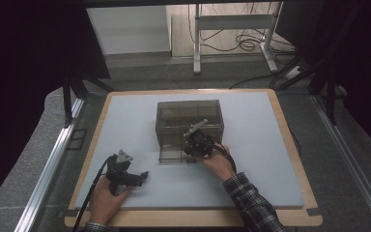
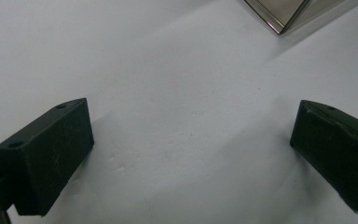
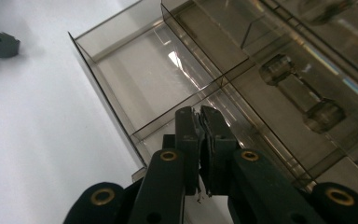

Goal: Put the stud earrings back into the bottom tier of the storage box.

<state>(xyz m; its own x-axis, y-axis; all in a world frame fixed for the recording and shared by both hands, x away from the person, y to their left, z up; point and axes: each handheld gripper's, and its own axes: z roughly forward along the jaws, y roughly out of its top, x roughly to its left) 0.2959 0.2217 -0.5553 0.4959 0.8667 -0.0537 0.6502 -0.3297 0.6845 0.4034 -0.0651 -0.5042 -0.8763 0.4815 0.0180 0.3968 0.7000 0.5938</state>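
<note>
Our right gripper (image 3: 200,122) pinches shut on the pulled-out drawer (image 3: 144,79) mid-worktop, while our left gripper (image 2: 191,140) gapes empty near the front edge.

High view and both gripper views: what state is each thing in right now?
Smoky transparent plastic drawer box: upright on the white mat.
Lower left drawer: pulled out, looks empty.
Right gripper: shut, at the front wall of the open drawer; whether it pinches that wall is unclear.
Left gripper: open, nothing between its jaws, over the mat.

Black tongs (image 3: 200,122) with brass-ringed screw holes; plaid sleeve (image 1: 251,200).
</note>
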